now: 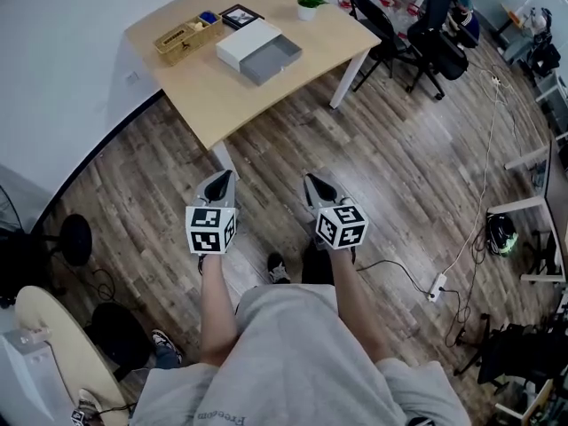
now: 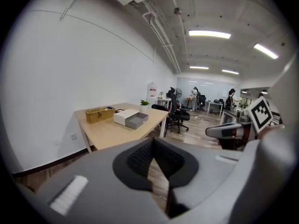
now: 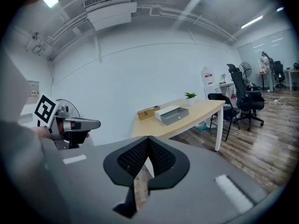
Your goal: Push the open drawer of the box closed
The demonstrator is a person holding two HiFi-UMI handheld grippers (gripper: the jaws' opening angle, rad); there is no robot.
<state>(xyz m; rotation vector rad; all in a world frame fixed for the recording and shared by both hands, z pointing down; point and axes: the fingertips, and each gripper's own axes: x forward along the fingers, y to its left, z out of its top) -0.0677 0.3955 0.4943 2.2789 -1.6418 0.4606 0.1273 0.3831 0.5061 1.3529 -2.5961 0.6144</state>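
On the wooden table (image 1: 213, 96), the white box (image 1: 247, 41) sits with its grey drawer (image 1: 272, 59) pulled out toward the near edge; only a grey interior shows. Beside the box, a tan container (image 1: 182, 41) holds a blue item (image 1: 208, 17) and others too small to identify. Left gripper (image 1: 222, 180) and right gripper (image 1: 316, 185) hang over the floor (image 1: 399, 176), well apart from the table, jaws closed tip to tip, holding nothing.
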